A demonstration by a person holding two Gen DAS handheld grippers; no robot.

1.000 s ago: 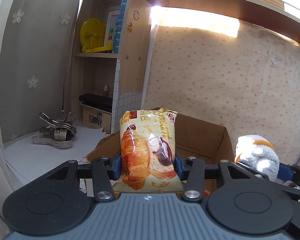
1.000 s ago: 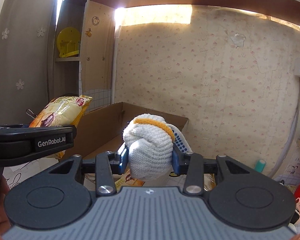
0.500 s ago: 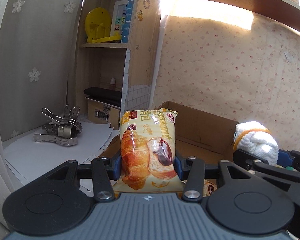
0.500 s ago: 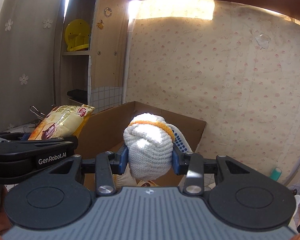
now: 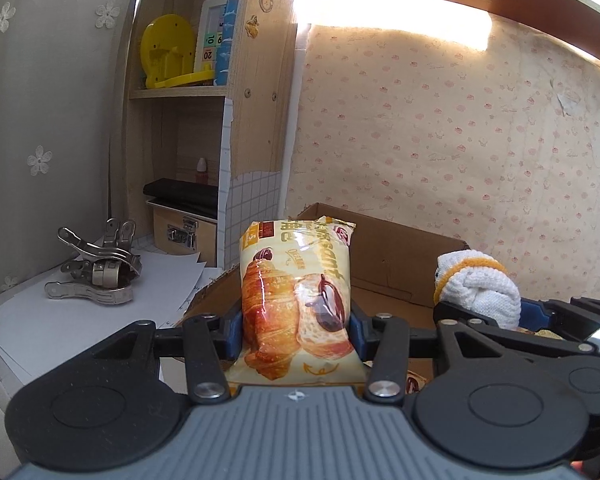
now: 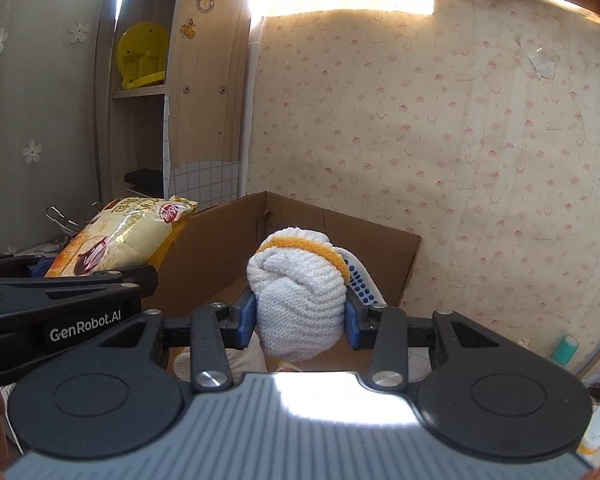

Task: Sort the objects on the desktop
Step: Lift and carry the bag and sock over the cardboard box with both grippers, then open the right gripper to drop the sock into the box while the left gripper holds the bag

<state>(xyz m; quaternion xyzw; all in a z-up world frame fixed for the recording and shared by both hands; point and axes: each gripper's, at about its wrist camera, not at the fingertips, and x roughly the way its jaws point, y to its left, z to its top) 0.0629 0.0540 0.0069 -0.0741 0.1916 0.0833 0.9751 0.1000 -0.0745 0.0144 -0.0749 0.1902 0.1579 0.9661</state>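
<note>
Two grippers (image 5: 296,334) (image 6: 300,322) (both loaded) over box (image 6: 228,264)

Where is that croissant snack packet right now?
The croissant packet stands upright, clamped in the left gripper, in front of the cardboard box, left of the rolled white gloves.

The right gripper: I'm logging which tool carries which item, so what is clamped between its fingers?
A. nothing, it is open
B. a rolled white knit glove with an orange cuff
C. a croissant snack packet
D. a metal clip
B: in the right wrist view the right gripper has its blue pads pressed on both sides of the rolled white glove, while the croissant packet sits in the left gripper.
</note>
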